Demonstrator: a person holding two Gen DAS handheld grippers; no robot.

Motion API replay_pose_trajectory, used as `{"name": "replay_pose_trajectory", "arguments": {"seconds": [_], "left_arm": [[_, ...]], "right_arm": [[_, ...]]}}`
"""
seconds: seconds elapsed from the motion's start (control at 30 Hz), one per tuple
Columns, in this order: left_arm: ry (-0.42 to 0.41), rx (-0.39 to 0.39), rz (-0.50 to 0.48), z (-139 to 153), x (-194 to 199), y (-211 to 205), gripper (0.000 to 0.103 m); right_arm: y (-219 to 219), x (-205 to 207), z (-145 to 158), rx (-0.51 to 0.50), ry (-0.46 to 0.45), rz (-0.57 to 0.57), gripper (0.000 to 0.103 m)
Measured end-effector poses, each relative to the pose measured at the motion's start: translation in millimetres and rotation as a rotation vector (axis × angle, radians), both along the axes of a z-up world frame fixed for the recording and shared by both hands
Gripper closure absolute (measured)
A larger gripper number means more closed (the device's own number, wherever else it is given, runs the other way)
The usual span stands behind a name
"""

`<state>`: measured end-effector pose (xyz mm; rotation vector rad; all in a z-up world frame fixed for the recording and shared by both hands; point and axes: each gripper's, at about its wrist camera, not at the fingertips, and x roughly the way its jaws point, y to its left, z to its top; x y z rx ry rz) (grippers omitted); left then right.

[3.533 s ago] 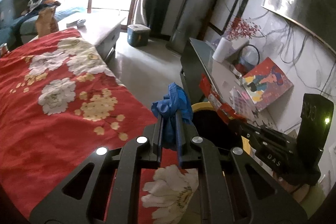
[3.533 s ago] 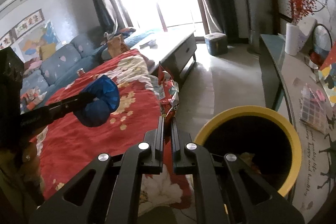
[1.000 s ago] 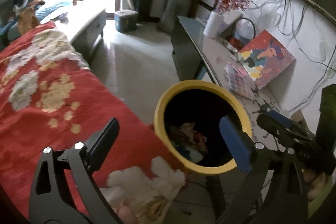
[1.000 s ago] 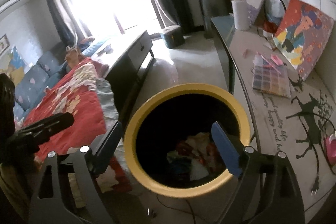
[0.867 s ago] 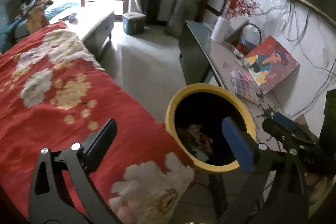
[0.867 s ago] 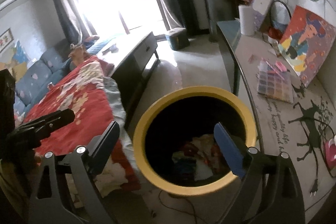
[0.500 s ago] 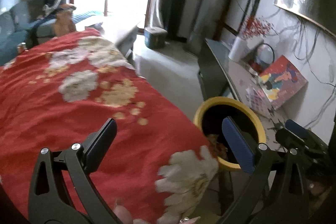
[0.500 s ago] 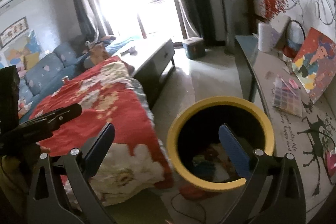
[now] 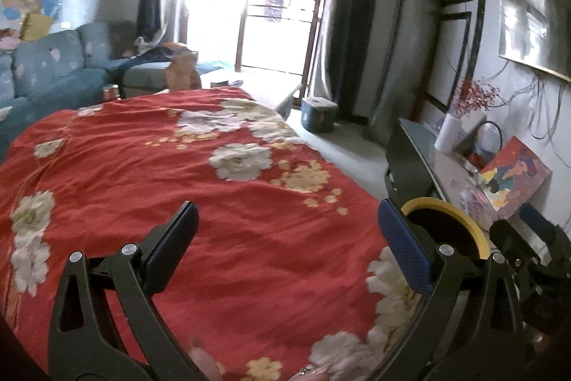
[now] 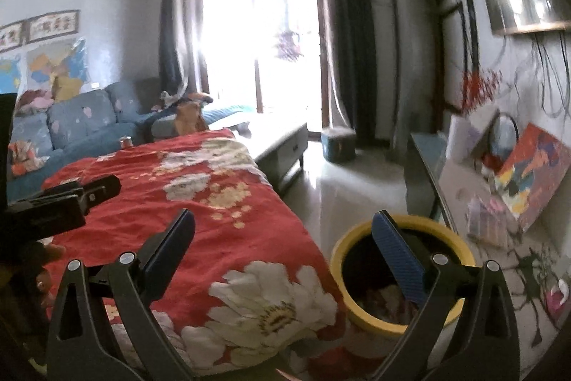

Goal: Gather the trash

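Item: yellow-rimmed bin [image 10: 403,277]. Stood on the floor at the near right, between the red floral cover [image 9: 200,188] and the long side table [image 10: 464,188]. Some crumpled scraps [image 10: 389,300] lay inside it, low down and partly hidden behind a claw finger; what they were could not be told.

Item: left claw [image 9: 285,245]. Fingers spread wide, nothing between them. It hung over the near part of the red cover, the bin off to its right, partly behind its blue-padded right finger [image 9: 403,249].

Item: right claw [image 10: 285,247]. Fingers spread wide and empty; they had just been opening further, with nothing between them. Its right finger crossed in front of the bin's mouth; its left finger stood over the cover.

Item: trash left to collect. None could be made out on the cover's visible surface, which showed only its flower print. A small can [image 10: 125,142] stood at the far edge near the blue sofa [image 10: 82,124]; whether it counted as trash could not be told.

Progress, as judged: some trash appeared to be binned already, both claws free for another piece. What remained looked to be a search of the far side of the room, well apart from both claws
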<state>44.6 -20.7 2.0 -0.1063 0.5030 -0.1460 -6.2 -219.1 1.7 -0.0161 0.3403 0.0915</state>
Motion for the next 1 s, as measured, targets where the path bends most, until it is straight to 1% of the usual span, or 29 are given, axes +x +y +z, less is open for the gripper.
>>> {"name": "replay_pose_trajectory", "arguments": {"seconds": [0.1, 0.23, 0.43, 0.6, 1.0], "left_arm": [[-0.017, 0.022, 0.018, -6.4, -12.9, 3.6, 0.011], [-0.031, 0.038, 0.031, -14.9, -27.5, 5.4, 0.011], [-0.079, 0.041, 0.025, -9.4, -35.2, 2.2, 0.011], [-0.111, 0.041, 0.026, -4.2, -39.3, -0.5, 0.011], [-0.105, 0.033, 0.034, -4.3, -38.7, -0.4, 0.011]], "right_arm": [[7.5, -1.8, -2.0, -0.019, -0.015, 0.019, 0.006], [5.5, -1.9, -5.7, 0.006, -0.023, 0.027, 0.006], [0.4, -4.7, -8.4, 0.034, -0.025, 0.000, 0.006], [-0.7, -4.8, -8.9, 0.036, -0.021, -0.001, 0.006], [0.4, -5.9, -8.4, 0.029, -0.028, 0.004, 0.006]]}}
